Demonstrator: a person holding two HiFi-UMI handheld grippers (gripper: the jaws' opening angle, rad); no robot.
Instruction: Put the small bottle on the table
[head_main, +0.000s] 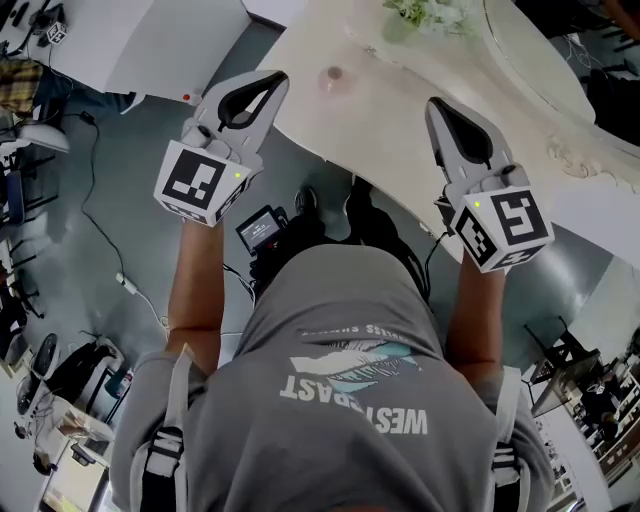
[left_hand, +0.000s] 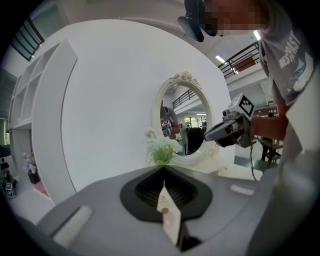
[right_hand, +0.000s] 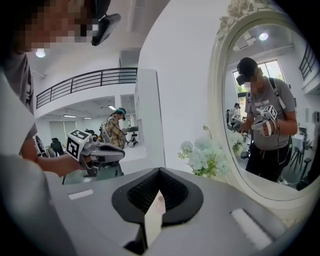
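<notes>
A small pinkish bottle (head_main: 333, 77) stands upright on the cream table (head_main: 400, 140), between the two grippers and apart from both. My left gripper (head_main: 277, 80) hovers just left of it, over the table's edge, jaws shut with nothing between them. In the left gripper view its tips (left_hand: 163, 168) meet in front of the flowers. My right gripper (head_main: 432, 104) is held over the table to the bottle's right, also shut and empty; its tips (right_hand: 160, 170) touch in the right gripper view. Each gripper shows in the other's view, left (right_hand: 122, 152) and right (left_hand: 207, 136).
A bunch of pale flowers (head_main: 425, 12) and an ornate oval mirror (right_hand: 270, 100) stand at the table's back. A white shelf unit (head_main: 150, 40) is to the left. Cables (head_main: 100, 230) trail over the grey floor. Another person (right_hand: 117, 127) stands in the background.
</notes>
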